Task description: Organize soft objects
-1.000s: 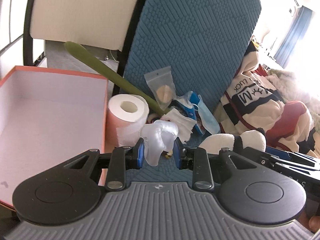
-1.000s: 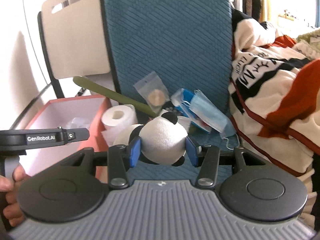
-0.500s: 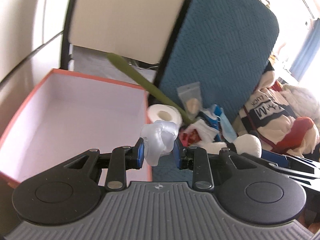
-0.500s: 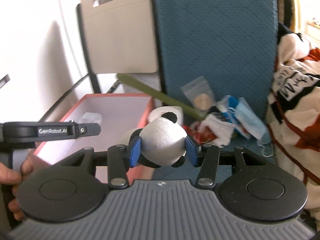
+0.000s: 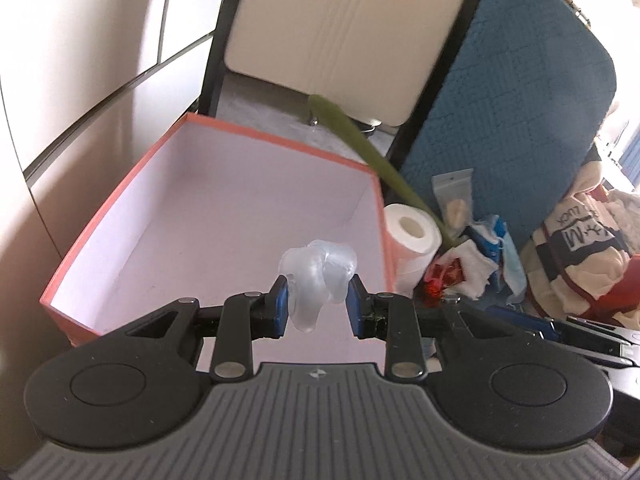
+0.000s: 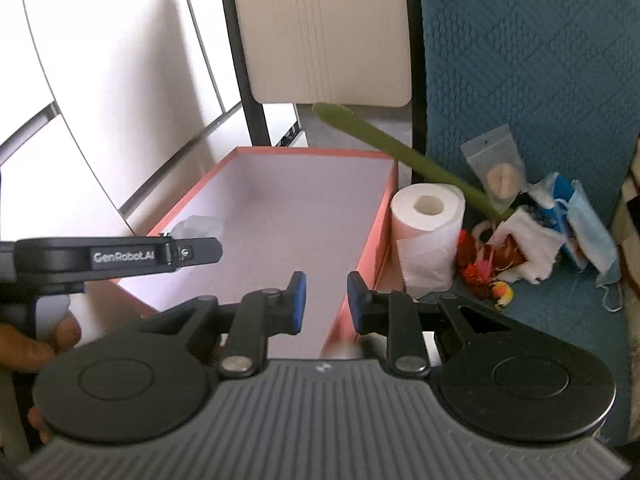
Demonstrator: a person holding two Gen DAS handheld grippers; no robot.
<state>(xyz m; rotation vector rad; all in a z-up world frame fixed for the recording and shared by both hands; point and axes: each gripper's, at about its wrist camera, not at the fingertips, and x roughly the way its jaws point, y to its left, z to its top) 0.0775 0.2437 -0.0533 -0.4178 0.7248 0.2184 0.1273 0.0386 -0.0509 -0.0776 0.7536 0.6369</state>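
My left gripper (image 5: 316, 312) is shut on a translucent, crumpled soft thing (image 5: 318, 268) and holds it over the open salmon-edged box (image 5: 248, 136) with a white inside. In the right wrist view that gripper's body (image 6: 120, 256) hangs over the box's left wall (image 6: 180, 208), with the translucent thing (image 6: 196, 222) just behind it. My right gripper (image 6: 323, 304) is over the box's right side; its jaws are closing with nothing between them. The panda plush it held is in no frame now.
A toilet roll (image 6: 428, 216) stands against the box's right wall. Right of it lie a green stick (image 6: 400, 156), a zip bag (image 6: 496, 168), blue face masks (image 6: 580, 216), tissues and a small orange toy (image 6: 480, 272) on a teal seat. A striped blanket (image 5: 576, 256) lies far right. A hand (image 6: 24, 344) grips the left handle.
Both grippers have swung left from the cluttered seat to over the box. The panda plush has left the right jaws, which now stand narrower and empty. The left grip is unchanged.
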